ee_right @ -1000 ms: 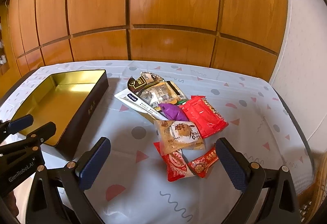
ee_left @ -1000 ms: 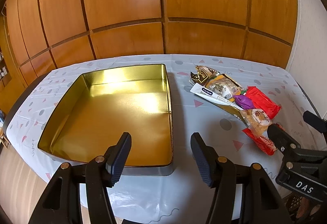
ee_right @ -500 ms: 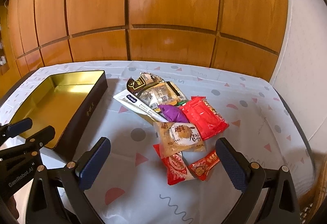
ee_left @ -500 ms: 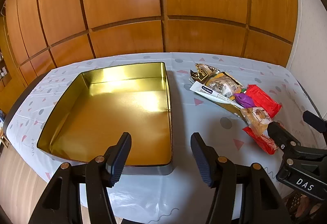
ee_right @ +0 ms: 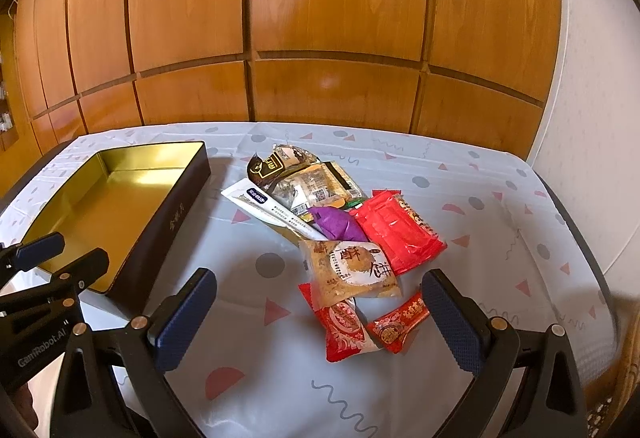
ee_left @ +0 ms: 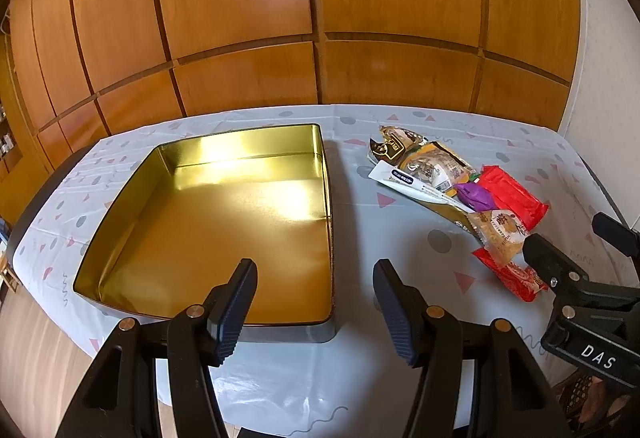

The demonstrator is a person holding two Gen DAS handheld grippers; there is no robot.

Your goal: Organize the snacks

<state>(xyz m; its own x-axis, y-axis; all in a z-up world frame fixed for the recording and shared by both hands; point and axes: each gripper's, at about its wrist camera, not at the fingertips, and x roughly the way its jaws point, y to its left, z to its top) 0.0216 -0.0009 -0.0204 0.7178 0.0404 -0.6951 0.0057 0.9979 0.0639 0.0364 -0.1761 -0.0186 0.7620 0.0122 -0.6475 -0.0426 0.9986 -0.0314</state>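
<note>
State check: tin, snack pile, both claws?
tin: lid off, nothing inside, flat on table
snack pile: loose packets overlapping on the tablecloth, right of tin, none in it
left claw: open, holding nothing
right claw: open, holding nothing

**Gold tin, red and purple wrappers**

The tin (ee_left: 224, 222) is gold inside, dark outside. The desk (ee_right: 500, 238) cloth is pale blue-white with pink triangles, grey dots and squiggles. Snack packets: red pouch (ee_right: 396, 230), purple wrapper (ee_right: 336, 224), tan pastry packet (ee_right: 352, 270), white sachet (ee_right: 268, 206).
</note>
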